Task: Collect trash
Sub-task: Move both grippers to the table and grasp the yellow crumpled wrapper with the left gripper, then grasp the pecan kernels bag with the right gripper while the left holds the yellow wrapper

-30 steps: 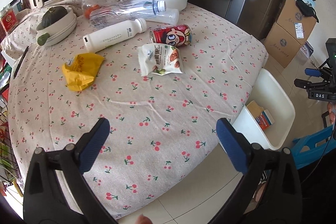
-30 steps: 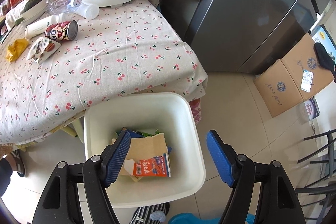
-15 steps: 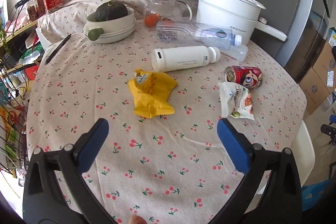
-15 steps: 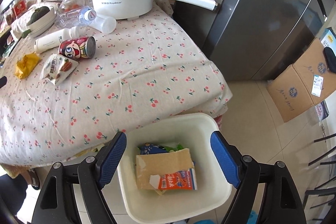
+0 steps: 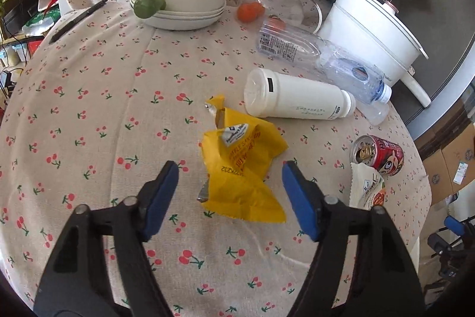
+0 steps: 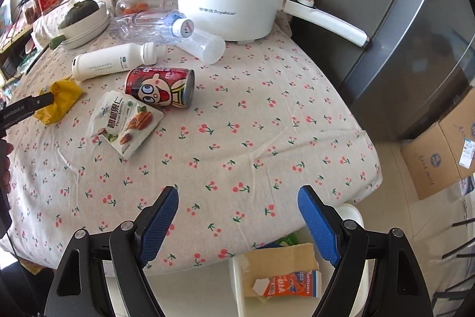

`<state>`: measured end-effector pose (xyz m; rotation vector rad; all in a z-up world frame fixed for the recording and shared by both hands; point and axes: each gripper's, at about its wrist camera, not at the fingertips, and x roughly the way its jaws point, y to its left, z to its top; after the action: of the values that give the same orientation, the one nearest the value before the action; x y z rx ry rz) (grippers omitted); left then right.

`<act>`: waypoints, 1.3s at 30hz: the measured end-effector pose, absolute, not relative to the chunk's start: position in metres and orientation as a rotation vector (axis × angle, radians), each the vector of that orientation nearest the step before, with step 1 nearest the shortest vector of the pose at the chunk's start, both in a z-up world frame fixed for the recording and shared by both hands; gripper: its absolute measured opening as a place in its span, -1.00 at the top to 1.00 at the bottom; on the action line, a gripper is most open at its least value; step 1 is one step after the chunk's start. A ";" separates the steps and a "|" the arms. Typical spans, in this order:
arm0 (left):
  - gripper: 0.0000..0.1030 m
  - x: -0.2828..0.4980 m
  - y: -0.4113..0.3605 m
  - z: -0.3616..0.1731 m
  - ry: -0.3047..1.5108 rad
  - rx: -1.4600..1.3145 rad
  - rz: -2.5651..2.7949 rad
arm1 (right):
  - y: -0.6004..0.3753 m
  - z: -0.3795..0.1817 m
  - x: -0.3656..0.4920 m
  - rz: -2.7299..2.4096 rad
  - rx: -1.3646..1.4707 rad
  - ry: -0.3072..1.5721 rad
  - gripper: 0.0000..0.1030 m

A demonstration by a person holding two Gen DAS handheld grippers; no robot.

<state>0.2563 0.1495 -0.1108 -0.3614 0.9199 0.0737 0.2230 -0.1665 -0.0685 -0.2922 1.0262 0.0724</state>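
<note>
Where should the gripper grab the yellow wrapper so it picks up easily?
Best guess: pinch the puffed, crumpled middle of the yellow wrapper, coming down from above. Its edges lie flat on the tablecloth, but the middle humps up. The left gripper, jaws just closing but not touching, already straddles it.

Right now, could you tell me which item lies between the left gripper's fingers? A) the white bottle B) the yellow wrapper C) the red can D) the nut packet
B: the yellow wrapper lies crumpled on the tablecloth between the fingers of the left gripper, whose jaws have just been closing but do not press on it.
</note>
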 end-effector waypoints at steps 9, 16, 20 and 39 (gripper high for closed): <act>0.71 0.248 0.140 -0.099 0.925 -0.313 0.021 | -0.149 -0.085 0.240 0.097 -0.215 1.069 -0.63; 0.74 0.220 0.144 -0.079 0.909 -0.261 0.000 | -0.125 -0.094 0.250 0.164 -0.129 1.062 -0.64; 0.74 0.203 0.149 -0.067 0.882 -0.230 -0.016 | -0.106 -0.100 0.259 0.232 -0.033 1.062 -0.64; 0.74 0.187 0.146 -0.072 0.920 -0.199 -0.043 | -0.051 -0.142 0.291 0.199 0.010 1.024 -0.47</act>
<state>0.1873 0.1462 -0.0723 -0.1985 0.9195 -0.0428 0.2912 -0.0510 -0.1420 0.0102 1.0243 0.1993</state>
